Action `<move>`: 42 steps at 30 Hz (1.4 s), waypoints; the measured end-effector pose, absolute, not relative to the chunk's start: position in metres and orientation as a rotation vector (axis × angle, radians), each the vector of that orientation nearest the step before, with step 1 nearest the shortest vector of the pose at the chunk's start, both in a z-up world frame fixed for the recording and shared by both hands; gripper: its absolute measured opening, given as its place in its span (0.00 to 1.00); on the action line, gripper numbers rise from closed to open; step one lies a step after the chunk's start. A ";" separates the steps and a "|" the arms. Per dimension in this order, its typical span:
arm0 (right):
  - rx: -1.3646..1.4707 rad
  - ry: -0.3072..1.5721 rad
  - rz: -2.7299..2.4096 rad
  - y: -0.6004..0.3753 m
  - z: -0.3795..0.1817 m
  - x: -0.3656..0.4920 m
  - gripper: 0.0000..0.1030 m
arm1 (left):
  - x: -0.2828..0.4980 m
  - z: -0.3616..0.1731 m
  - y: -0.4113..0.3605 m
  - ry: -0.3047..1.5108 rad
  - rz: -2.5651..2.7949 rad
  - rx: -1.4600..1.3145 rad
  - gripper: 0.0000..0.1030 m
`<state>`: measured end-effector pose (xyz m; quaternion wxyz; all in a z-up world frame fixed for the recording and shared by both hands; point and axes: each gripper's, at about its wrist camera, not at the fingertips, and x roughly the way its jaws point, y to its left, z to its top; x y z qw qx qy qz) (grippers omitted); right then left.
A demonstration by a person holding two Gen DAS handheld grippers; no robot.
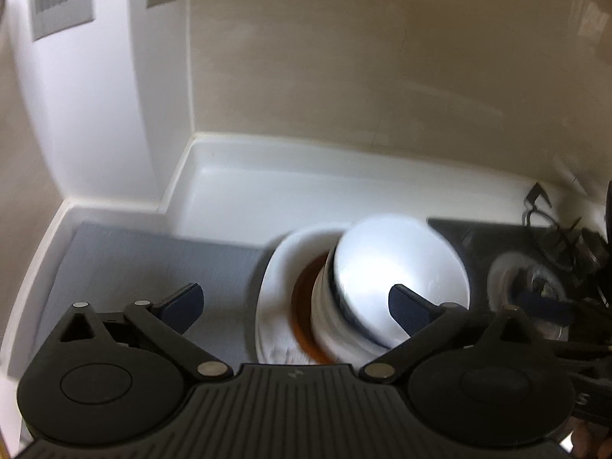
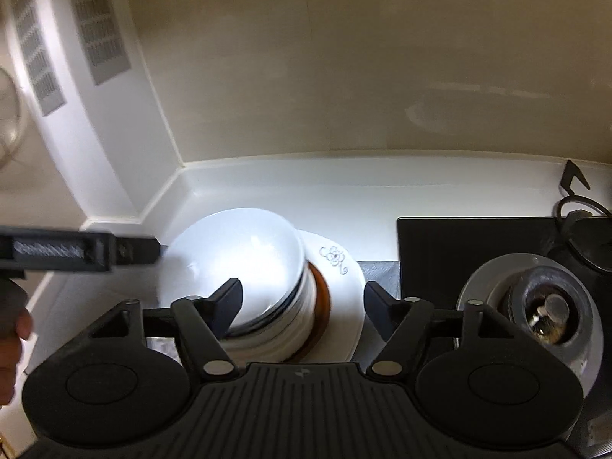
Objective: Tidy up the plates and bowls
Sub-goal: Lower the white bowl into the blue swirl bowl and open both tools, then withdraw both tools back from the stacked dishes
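A stack of white bowls, topped by a wide white bowl (image 1: pixel 397 267) (image 2: pixel 237 256), sits on a brown plate (image 1: pixel 302 306) (image 2: pixel 323 298). Under it lies a large white plate (image 1: pixel 283 287) (image 2: pixel 340 267) with a small floral mark. My left gripper (image 1: pixel 294 302) is open wide over the stack's left side, its right finger in front of the top bowl and nothing pressed between the pads. My right gripper (image 2: pixel 304 298) is open above the stack's right side, straddling the bowls' edge and the plates without touching them. One finger (image 2: pixel 134 246) of the left gripper reaches in from the left.
The stack rests on a grey mat (image 1: pixel 134 264) on a white counter (image 2: pixel 267 187) in a wall corner. To the right are a black hob (image 2: pixel 459 244) with a metal burner (image 2: pixel 535 306) and a dark kettle-like object (image 2: pixel 585 237). A hand (image 2: pixel 11 344) shows at the left edge.
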<state>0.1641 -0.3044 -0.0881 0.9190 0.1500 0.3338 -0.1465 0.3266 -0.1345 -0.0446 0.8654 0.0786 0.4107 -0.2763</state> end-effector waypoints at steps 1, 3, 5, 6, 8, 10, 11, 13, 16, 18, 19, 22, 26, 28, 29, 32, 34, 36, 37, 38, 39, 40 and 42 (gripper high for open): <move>0.303 0.680 -0.301 -0.299 -0.087 0.158 0.78 | 0.320 -0.047 -0.130 0.867 -0.558 0.168 1.00; 0.285 0.674 -0.313 -0.288 -0.086 0.147 0.80 | 0.306 -0.053 -0.120 0.878 -0.524 0.175 1.00; 0.266 0.674 -0.306 -0.277 -0.088 0.134 0.82 | 0.292 -0.058 -0.112 0.901 -0.525 0.188 1.00; 0.260 0.678 -0.308 -0.272 -0.090 0.128 0.83 | 0.287 -0.061 -0.108 0.911 -0.528 0.193 1.00; 0.260 0.689 -0.309 -0.263 -0.092 0.117 0.84 | 0.274 -0.064 -0.101 0.925 -0.536 0.206 1.00; 0.271 0.700 -0.308 -0.256 -0.093 0.109 0.84 | 0.262 -0.067 -0.095 0.927 -0.531 0.217 1.00; 0.279 0.700 -0.310 -0.253 -0.093 0.104 0.84 | 0.256 -0.067 -0.091 0.924 -0.526 0.224 1.00; 0.291 0.692 -0.318 -0.245 -0.092 0.095 0.84 | 0.245 -0.069 -0.085 0.920 -0.520 0.237 1.00; 0.295 0.681 -0.318 -0.233 -0.089 0.083 0.84 | 0.232 -0.069 -0.076 0.928 -0.516 0.246 1.00; 0.283 0.673 -0.318 -0.224 -0.087 0.075 0.85 | 0.222 -0.066 -0.070 0.928 -0.514 0.246 1.00; 0.275 0.671 -0.316 -0.220 -0.087 0.072 0.85 | 0.218 -0.065 -0.066 0.925 -0.510 0.247 1.00; 0.282 0.667 -0.320 -0.214 -0.084 0.062 0.85 | 0.207 -0.060 -0.058 0.910 -0.506 0.251 1.00; 0.271 0.654 -0.335 -0.205 -0.080 0.050 0.85 | 0.191 -0.053 -0.048 0.876 -0.505 0.263 1.00; 0.259 0.646 -0.333 -0.200 -0.078 0.044 0.85 | 0.184 -0.048 -0.046 0.852 -0.504 0.275 1.00; 0.251 0.641 -0.332 -0.196 -0.077 0.042 0.86 | 0.181 -0.046 -0.044 0.840 -0.502 0.283 1.00; 0.227 0.628 -0.327 -0.188 -0.073 0.034 0.86 | 0.171 -0.039 -0.040 0.802 -0.499 0.301 1.00; 0.218 0.620 -0.325 -0.184 -0.071 0.030 0.87 | 0.167 -0.035 -0.038 0.786 -0.492 0.302 1.00; 0.209 0.615 -0.323 -0.180 -0.068 0.027 0.87 | 0.165 -0.032 -0.035 0.779 -0.489 0.295 1.00; 0.205 0.611 -0.323 -0.179 -0.067 0.025 0.87 | 0.164 -0.030 -0.033 0.775 -0.488 0.287 1.00; 0.201 0.607 -0.322 -0.177 -0.066 0.023 0.87 | 0.163 -0.029 -0.031 0.772 -0.486 0.279 1.00; 0.195 0.603 -0.321 -0.176 -0.065 0.021 0.87 | 0.162 -0.028 -0.029 0.768 -0.485 0.272 1.00; 0.190 0.599 -0.322 -0.175 -0.063 0.020 0.87 | 0.161 -0.027 -0.027 0.764 -0.482 0.265 1.00; 0.184 0.595 -0.324 -0.173 -0.061 0.017 0.88 | 0.159 -0.025 -0.024 0.753 -0.475 0.253 1.00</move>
